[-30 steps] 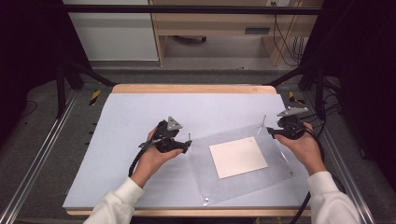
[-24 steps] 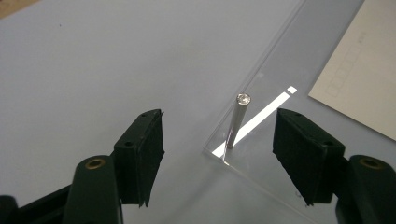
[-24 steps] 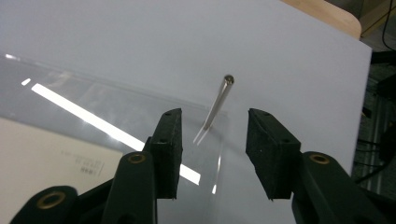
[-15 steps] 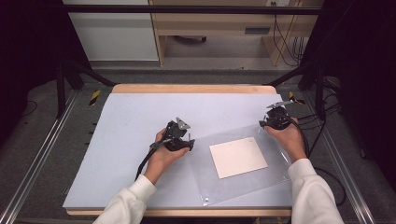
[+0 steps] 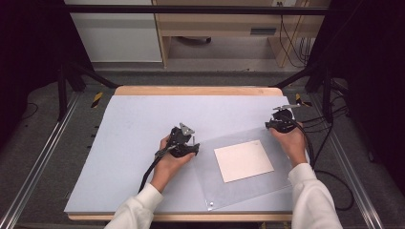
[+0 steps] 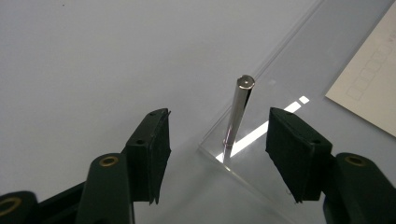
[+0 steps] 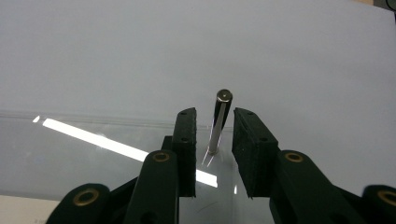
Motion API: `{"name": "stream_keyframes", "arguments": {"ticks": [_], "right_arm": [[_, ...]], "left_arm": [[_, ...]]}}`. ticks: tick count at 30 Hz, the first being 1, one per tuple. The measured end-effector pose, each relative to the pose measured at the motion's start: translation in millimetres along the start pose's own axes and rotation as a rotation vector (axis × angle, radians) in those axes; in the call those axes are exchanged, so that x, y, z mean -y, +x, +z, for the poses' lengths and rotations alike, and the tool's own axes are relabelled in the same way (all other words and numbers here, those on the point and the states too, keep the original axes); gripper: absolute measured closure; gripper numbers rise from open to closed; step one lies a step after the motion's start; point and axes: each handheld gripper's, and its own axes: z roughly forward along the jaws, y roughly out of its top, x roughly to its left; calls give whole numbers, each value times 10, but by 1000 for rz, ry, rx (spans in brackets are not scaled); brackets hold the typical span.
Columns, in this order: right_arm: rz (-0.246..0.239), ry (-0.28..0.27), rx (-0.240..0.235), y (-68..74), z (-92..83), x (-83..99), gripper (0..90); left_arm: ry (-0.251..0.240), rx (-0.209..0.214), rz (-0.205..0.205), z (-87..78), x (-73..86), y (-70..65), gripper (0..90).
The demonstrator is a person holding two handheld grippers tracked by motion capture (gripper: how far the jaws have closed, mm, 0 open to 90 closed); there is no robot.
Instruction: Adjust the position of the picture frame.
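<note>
I see a clear plate (image 5: 248, 167) lying flat on the pale table (image 5: 129, 124), right of centre, with a tan sheet (image 5: 243, 160) on it. Left gripper (image 6: 217, 151) sits at the plate's near-left corner, jaws wide, a metal pin (image 6: 238, 112) standing upright between them, untouched on either side. Right gripper (image 7: 214, 151) sits at the far-right corner, jaws narrow around a second pin (image 7: 218, 121); gaps are slim and I cannot tell if the pads touch it. Both hands rest on the table.
</note>
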Motion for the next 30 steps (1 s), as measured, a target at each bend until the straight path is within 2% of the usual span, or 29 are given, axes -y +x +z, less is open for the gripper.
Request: {"name": "stream_keyframes", "arguments": {"ticks": [4, 6, 13, 16, 19, 20, 24, 30], "right_arm": [[-10, -4, 7, -1, 31, 3, 744], [-8, 2, 9, -1, 65, 15, 753], [-38, -6, 30, 46, 116, 22, 797], [-38, -15, 37, 31, 130, 23, 843], [-31, -14, 27, 22, 129, 25, 846], [-45, -19, 28, 22, 135, 22, 842], [-54, -25, 30, 19, 143, 27, 836], [-58, -36, 26, 18, 160, 35, 851]], "left_arm": [[-12, -6, -12, 23, 30, -8, 441], [-11, 15, -36, 64, 77, -5, 478], [-39, 2, -46, 99, 111, -42, 564], [-57, -1, -47, 112, 104, -28, 657], [-58, 12, -61, 146, 108, -17, 695], [-64, 15, -64, 154, 108, -16, 745], [-74, 24, -57, 165, 106, -42, 834], [-77, 12, -55, 167, 101, -65, 843]]}}
